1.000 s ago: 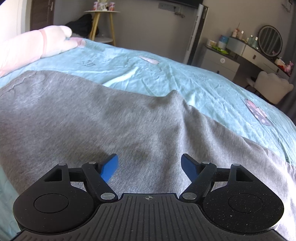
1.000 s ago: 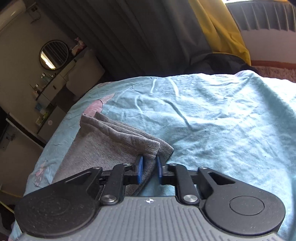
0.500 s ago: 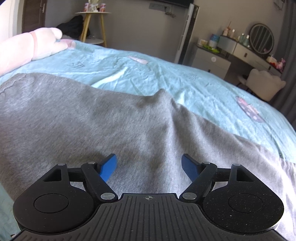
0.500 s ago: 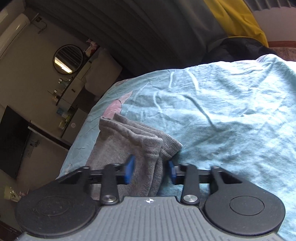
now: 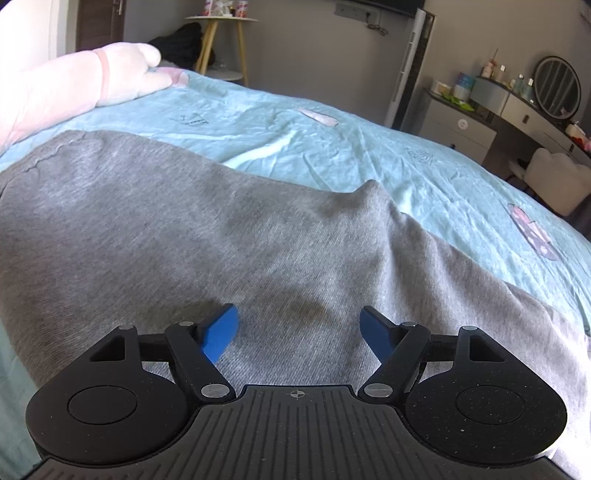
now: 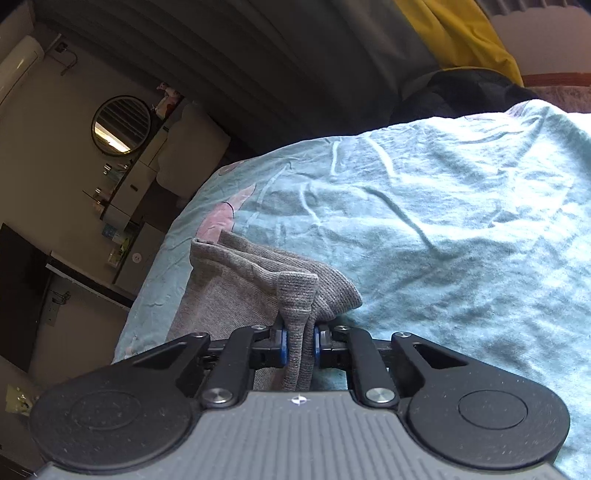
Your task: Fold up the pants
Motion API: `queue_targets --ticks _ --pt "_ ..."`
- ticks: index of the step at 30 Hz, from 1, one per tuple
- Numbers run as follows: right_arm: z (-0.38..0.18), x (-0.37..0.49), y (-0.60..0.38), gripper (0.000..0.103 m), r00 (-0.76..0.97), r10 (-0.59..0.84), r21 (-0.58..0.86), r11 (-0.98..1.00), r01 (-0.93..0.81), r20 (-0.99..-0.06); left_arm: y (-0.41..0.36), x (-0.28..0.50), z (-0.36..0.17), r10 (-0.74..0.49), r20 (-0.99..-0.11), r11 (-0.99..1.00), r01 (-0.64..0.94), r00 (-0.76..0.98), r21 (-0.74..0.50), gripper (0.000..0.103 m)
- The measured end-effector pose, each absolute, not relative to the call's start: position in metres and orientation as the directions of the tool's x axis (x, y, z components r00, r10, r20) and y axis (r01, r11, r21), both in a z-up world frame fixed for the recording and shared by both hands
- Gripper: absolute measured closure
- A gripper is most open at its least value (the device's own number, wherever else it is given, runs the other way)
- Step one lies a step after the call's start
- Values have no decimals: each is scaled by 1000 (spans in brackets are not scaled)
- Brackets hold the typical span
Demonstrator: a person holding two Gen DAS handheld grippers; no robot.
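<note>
Grey pants (image 5: 192, 236) lie spread on the light blue bed sheet (image 5: 369, 147), filling most of the left wrist view. My left gripper (image 5: 298, 328) is open and empty, just above the grey fabric. In the right wrist view the ribbed leg cuffs (image 6: 295, 291) of the pants are bunched at the bed's left side. My right gripper (image 6: 299, 341) is shut on the cuff fabric, which stands up between the blue pads.
A pink pillow (image 5: 74, 85) lies at the far left of the bed. A dresser with a round mirror (image 5: 554, 88) and a white chair (image 5: 554, 181) stand beyond the bed. Dark and yellow curtains (image 6: 443, 33) hang behind the wrinkled sheet (image 6: 461, 221).
My right gripper opened, moved forward over the cuffs, then closed on them. The left gripper stayed open over the pants and shifted only slightly.
</note>
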State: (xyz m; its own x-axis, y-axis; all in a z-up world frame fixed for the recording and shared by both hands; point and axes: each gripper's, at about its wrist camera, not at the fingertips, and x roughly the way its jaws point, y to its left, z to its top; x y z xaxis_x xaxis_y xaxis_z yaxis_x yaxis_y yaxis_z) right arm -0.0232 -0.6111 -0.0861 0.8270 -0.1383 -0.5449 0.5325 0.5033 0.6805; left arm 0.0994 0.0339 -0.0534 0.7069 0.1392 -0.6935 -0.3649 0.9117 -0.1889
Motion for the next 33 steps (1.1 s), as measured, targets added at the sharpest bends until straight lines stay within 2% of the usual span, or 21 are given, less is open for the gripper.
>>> queue_targets --ticks 8,14,19,24,26,28,29,30,32,33 --pt "-9 4 -560 94 873 -117 561 723 402 -474 35 97 -52 104 -689 909 -350 717 -227 23" --pt "44 37 -464 94 898 61 425 893 145 -435 39 92 -48 64 -669 899 -334 741 -284 23" --pt "43 48 -365 94 829 257 328 940 -95 -497 38 88 -44 27 -644 907 -289 764 -306 23" --pt "-4 49 -285 93 639 379 274 926 -262 -670 34 85 -41 -23 -624 918 -230 781 -322 23" --pt "-26 49 -262 86 546 347 229 934 -274 -763 33 84 -41 -42 -620 919 -213 783 -331 23" --pt "-35 50 -260 81 492 338 246 938 -244 -802 32 84 -41 -65 -620 918 -197 782 -344 23" --pt "-34 48 -266 76 487 364 287 931 -226 -794 31 85 -41 -74 -621 918 -189 781 -347 23" --pt "-30 48 -271 65 479 405 340 914 -220 -779 30 85 -41 -80 -620 920 -182 780 -348 23" --pt "-22 44 -284 54 486 485 440 873 -212 -727 28 86 -42 -94 -618 921 -168 780 -351 22" --pt "-19 40 -291 52 506 494 460 865 -202 -707 28 87 -43 -104 -618 921 -159 779 -356 22"
